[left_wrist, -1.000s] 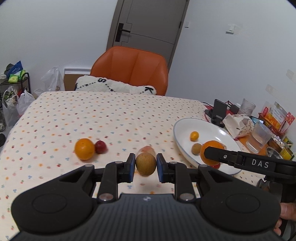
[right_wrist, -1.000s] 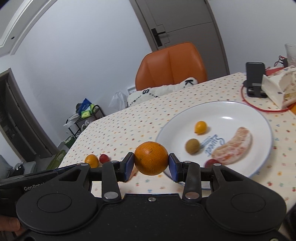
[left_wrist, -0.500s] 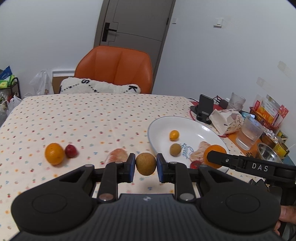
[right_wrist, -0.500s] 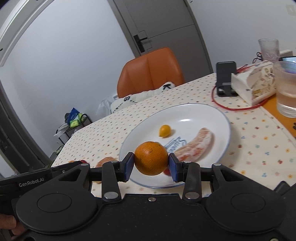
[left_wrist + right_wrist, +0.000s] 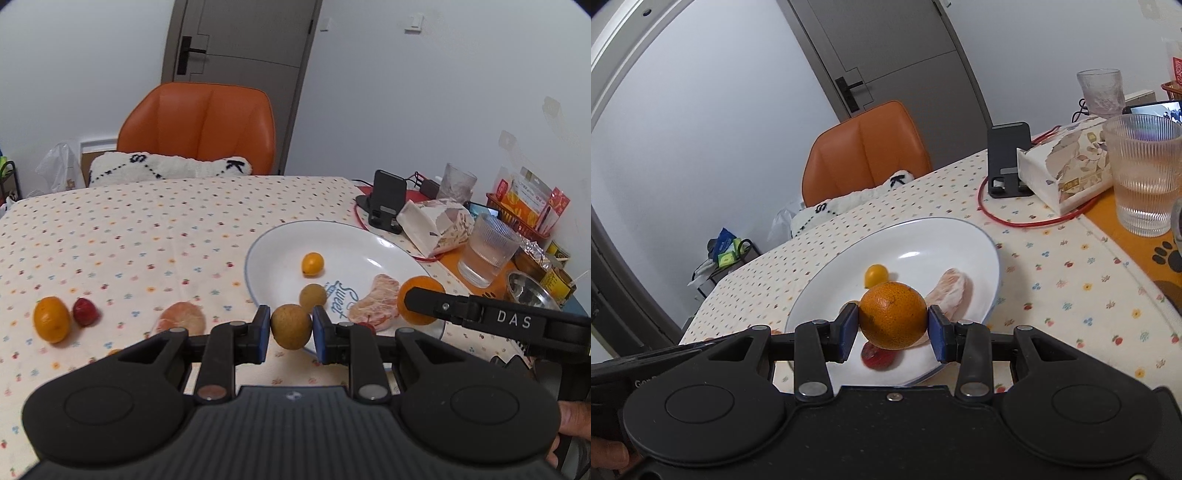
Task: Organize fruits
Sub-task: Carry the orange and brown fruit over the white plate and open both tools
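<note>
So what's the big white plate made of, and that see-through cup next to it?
The plate looks like glazed ceramic, or maybe melamine: it is white and glossy, with a bright highlight, a thin blue rim line and blue writing. The cup looks like clear glass, though it could be plastic: it is see-through, with fine upright ribs and a thick base.

You see even, soft indoor light, faint shadows, a glare spot on the white plate (image 5: 916, 254), and fisheye-bent edges.
</note>
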{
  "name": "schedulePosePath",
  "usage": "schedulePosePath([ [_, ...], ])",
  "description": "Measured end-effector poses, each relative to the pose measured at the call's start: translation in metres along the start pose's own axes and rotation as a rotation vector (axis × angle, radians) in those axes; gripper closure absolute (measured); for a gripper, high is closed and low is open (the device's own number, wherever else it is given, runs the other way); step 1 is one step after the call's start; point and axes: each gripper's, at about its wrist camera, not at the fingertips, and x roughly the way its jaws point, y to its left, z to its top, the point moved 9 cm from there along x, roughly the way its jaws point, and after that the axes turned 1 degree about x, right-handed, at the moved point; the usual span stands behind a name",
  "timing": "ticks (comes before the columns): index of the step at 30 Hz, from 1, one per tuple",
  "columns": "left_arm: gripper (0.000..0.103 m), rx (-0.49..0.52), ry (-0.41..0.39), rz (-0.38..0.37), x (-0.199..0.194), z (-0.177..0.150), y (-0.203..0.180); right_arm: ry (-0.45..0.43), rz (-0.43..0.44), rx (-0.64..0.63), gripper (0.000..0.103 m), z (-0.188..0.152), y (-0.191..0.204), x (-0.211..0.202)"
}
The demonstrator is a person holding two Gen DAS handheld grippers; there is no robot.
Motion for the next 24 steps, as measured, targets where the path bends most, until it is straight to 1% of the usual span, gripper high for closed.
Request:
schedulePosePath([
  [11, 0.08, 0.011, 0.02, -0.008, 0.027, 0.007, -0.012, 0.003, -0.002, 0.005, 0.064, 0.014, -0.013, 0.011],
  [17, 0.08, 0.03, 0.021, -0.002, 0.031, 0.007, -0.015, 0.01, 0.006, 0.002, 0.064, 0.015, -0.011, 0.017],
  [20, 0.076, 0.026, 0.025, 0.008, 0.03, 0.006, -0.012, 0.018, 0.007, 0.003, 0.064, 0.013, -0.01, 0.02],
  [22, 0.076, 0.025, 0.027, 0.02, 0.027, 0.006, -0.008, 0.021, 0.006, -0.002, 0.063, 0.011, -0.009, 0.021],
  [24, 0.076, 0.019, 0.029, 0.027, 0.024, 0.007, -0.004, 0.021, 0.004, -0.003, 0.058, 0.01, -0.007, 0.021],
])
